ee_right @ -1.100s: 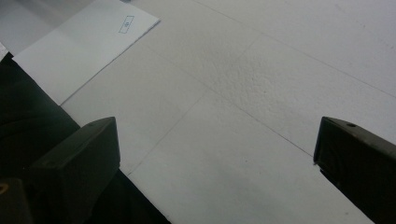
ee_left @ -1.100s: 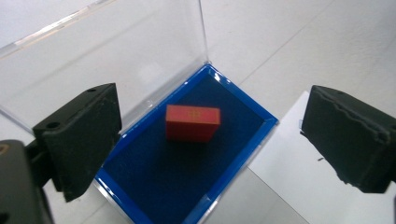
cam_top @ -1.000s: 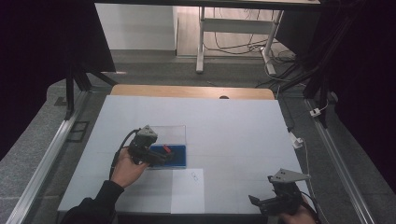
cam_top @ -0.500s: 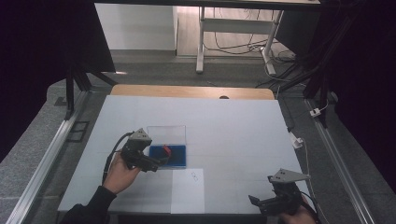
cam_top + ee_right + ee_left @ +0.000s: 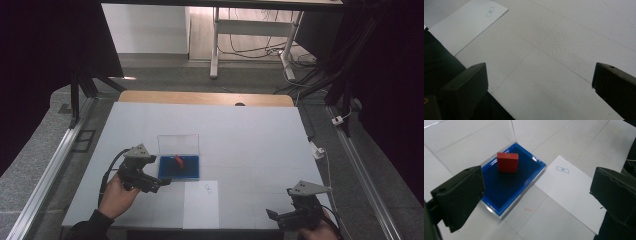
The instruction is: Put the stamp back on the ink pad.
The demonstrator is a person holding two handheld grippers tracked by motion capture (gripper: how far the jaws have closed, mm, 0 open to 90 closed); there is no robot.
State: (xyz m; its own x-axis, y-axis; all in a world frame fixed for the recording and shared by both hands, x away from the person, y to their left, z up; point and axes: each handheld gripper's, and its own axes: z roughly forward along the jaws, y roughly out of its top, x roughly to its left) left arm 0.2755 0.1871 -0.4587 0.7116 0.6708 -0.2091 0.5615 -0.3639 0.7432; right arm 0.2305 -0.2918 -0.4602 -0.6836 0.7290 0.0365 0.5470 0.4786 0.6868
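A shallow blue tray (image 5: 189,171) (image 5: 499,192) lies near the table's middle, its clear lid (image 5: 178,144) standing open behind it. A small red block (image 5: 178,160) (image 5: 507,162) stands upright inside the tray. My left gripper (image 5: 159,185) (image 5: 536,195) hovers just left of the tray's front corner, jaws wide open and empty. A white sheet of paper (image 5: 201,205) (image 5: 571,187) (image 5: 466,25) with a small printed mark lies in front of the tray. My right gripper (image 5: 274,216) (image 5: 539,92) sits at the front right edge, open and empty.
The white table (image 5: 250,140) has a wooden strip (image 5: 205,98) along its far edge. Metal rails (image 5: 50,165) run along both sides. A white cable plug (image 5: 317,150) lies at the right edge. Broad bare tabletop spreads between the tray and the right gripper.
My left gripper has drawn back from over the tray toward the front left, empty; the red block stays in the tray. The right gripper has not moved.
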